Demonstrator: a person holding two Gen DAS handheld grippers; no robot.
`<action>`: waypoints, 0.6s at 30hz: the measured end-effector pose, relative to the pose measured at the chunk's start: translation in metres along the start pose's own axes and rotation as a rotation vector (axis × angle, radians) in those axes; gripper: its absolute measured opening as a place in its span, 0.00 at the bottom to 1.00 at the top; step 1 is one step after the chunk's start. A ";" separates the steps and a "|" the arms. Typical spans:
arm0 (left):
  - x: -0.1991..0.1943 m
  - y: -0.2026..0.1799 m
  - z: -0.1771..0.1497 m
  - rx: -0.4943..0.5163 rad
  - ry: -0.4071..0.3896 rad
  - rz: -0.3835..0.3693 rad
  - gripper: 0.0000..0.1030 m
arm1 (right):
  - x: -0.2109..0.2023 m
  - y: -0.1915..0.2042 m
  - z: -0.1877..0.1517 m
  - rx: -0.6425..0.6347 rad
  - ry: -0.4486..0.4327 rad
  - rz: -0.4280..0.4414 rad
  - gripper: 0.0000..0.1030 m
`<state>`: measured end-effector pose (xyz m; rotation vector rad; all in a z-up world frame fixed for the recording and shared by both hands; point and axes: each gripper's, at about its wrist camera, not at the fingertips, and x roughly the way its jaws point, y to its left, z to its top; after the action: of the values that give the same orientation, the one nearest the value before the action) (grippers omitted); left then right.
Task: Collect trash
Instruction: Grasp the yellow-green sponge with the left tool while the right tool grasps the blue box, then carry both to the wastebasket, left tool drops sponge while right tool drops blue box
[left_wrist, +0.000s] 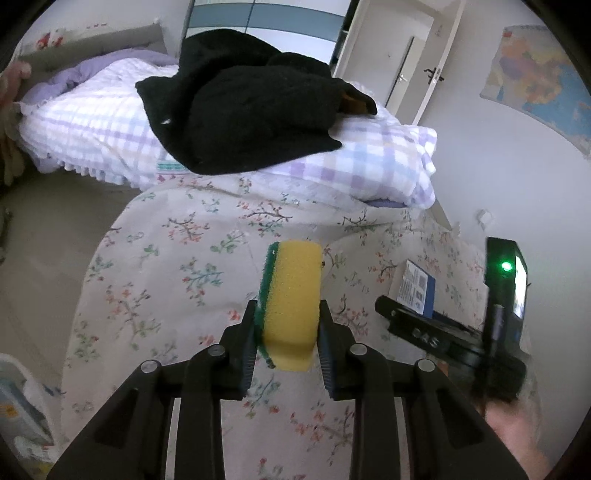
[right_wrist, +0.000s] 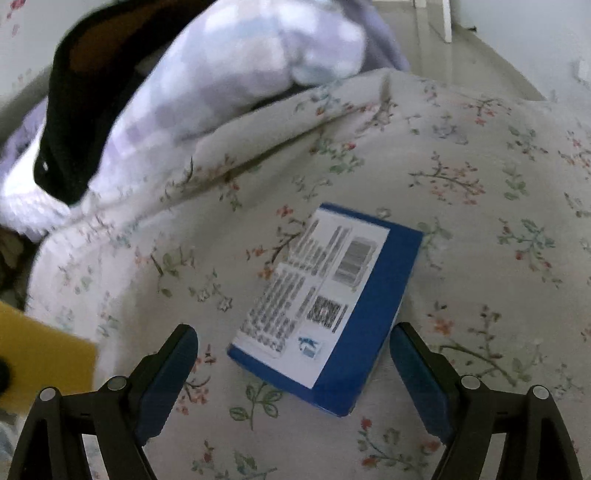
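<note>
Sponge pinched, box not yet caught.
The left gripper (left_wrist: 287, 328) squeezes the sponge (left_wrist: 291, 302) above the bedspread (left_wrist: 166, 280); the right gripper (right_wrist: 293, 349) gapes around the box (right_wrist: 325, 306), its print blurred and unreadable.

A yellow-green sponge (left_wrist: 291, 302) was held upright off the floral bedcover; a blue-white box (right_wrist: 327, 306) lay flat.
</note>
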<state>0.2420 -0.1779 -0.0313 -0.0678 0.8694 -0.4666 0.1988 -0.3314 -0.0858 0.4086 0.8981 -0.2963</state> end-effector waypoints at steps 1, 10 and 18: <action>-0.003 0.001 -0.001 0.004 0.000 0.003 0.30 | 0.002 0.001 -0.001 -0.004 0.002 -0.016 0.84; -0.036 0.015 -0.022 -0.001 0.010 0.010 0.30 | -0.013 0.007 -0.003 -0.073 0.007 -0.061 0.71; -0.088 0.035 -0.036 -0.063 -0.011 -0.016 0.30 | -0.070 0.025 -0.011 -0.198 -0.044 -0.051 0.71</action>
<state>0.1794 -0.1049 0.0006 -0.1355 0.8733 -0.4532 0.1604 -0.2991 -0.0302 0.1955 0.8861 -0.2594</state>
